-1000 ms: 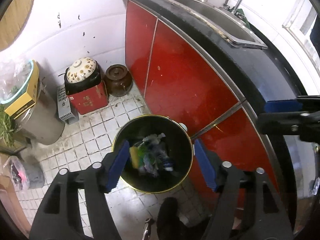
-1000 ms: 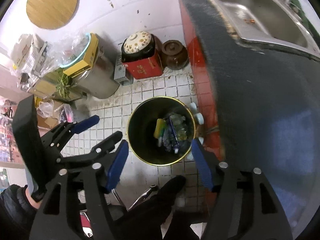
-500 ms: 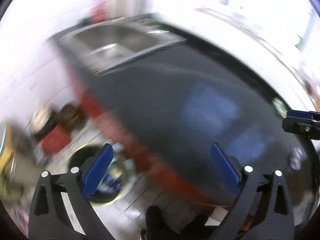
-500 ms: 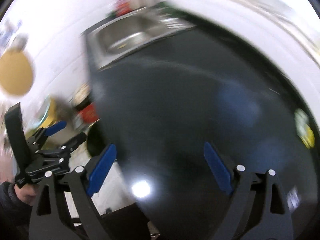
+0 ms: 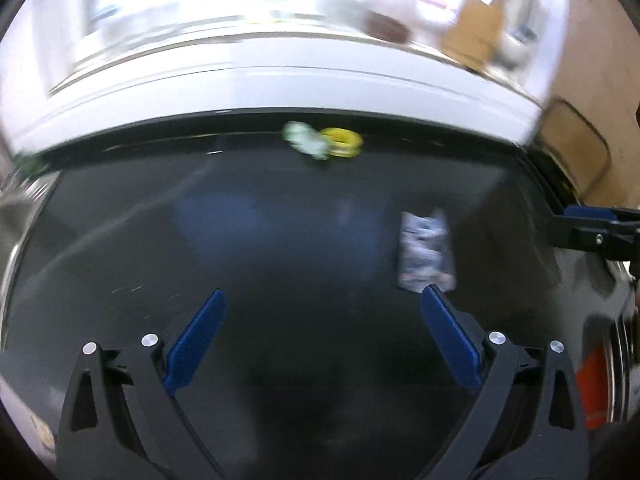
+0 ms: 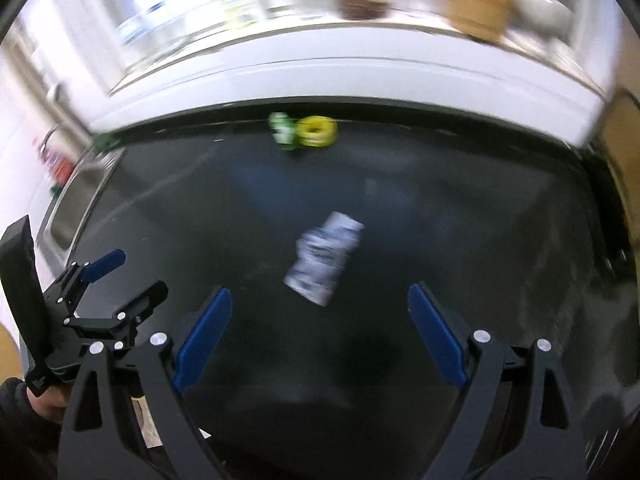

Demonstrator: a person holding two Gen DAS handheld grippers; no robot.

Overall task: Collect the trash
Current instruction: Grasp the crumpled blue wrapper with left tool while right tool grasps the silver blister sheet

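Both tongs stand with jaws wide apart and empty: the left gripper and the right gripper hover over the dark glossy countertop.

Remaining work, as judged: at least three items lie uncollected.
- The crumpled white-and-grey printed wrapper lies just ahead of the right gripper, between its fingers' lines.
- The yellow ring-shaped item and the green-white crumpled scrap, touching, lie well apart at the counter's far edge.

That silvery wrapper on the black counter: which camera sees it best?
The right wrist view: the silvery wrapper lies whole and near centre, ahead of the open fingers. In the left wrist view it sits off to the right, its near corner hidden behind a fingertip; both are blurred.
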